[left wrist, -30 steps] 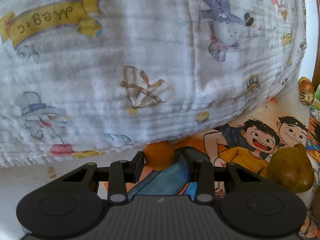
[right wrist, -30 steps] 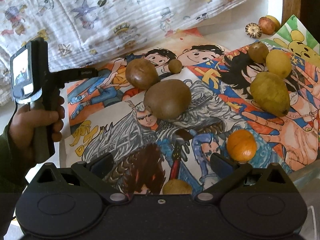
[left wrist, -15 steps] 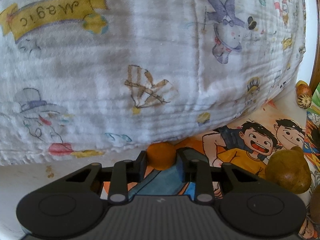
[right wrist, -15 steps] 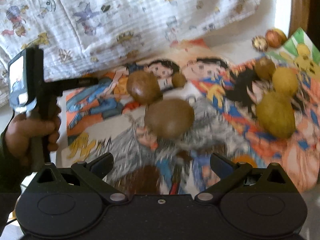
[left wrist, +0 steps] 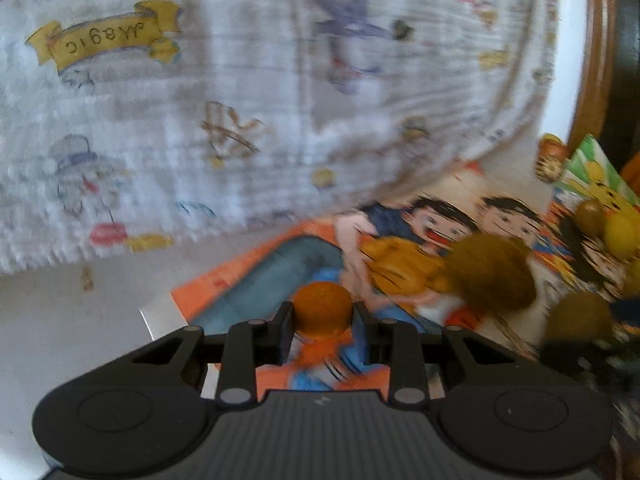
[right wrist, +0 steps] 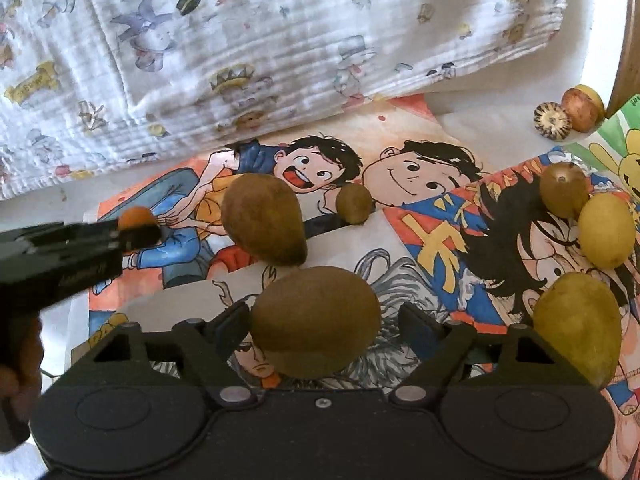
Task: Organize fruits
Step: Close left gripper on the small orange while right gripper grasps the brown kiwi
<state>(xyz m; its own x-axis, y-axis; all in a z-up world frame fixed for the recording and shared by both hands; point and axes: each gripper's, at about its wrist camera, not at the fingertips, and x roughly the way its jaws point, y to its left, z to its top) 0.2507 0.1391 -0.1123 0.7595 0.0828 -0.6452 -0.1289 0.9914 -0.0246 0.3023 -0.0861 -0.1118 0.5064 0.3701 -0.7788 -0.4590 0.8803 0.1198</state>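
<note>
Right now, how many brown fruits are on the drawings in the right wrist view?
4: a big one between the right gripper's fingers, a pear-shaped one behind it, a small one mid-sheet, one far right. More could sit out of frame.

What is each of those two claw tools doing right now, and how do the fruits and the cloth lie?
left gripper: shut on the small orange fruit, lifted.
right gripper: open, fingers either side of the big brown fruit, not clamped.
pear-shaped brown fruit: lying free on the drawings.
yellow fruits: resting together at the right.
printed cloth: crumpled, overlapping the drawings' far edge.
</note>
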